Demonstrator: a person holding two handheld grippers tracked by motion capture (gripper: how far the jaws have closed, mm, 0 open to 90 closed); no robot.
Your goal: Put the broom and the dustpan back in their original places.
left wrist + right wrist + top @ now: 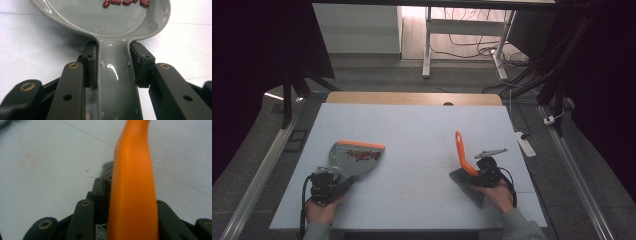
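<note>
The dustpan (357, 157) lies flat on the white surface (412, 125) toward its front left corner. Its long axis runs from the grey handle (117, 82) at the front up to the orange-trimmed mouth facing the far edge, and red beans (126, 2) rest in the tray. The left claw (343, 186) is clamped on that handle from the near side, one jaw on each flank, with the pan stretching straight ahead of it.

Near the front right corner, the brush (464, 162) stands with its orange handle (133, 187) rising up and leaning toward the far edge, bristles on the surface. The right claw (477, 177) has that handle between its jaws; whether the pads press on it I cannot tell.
</note>
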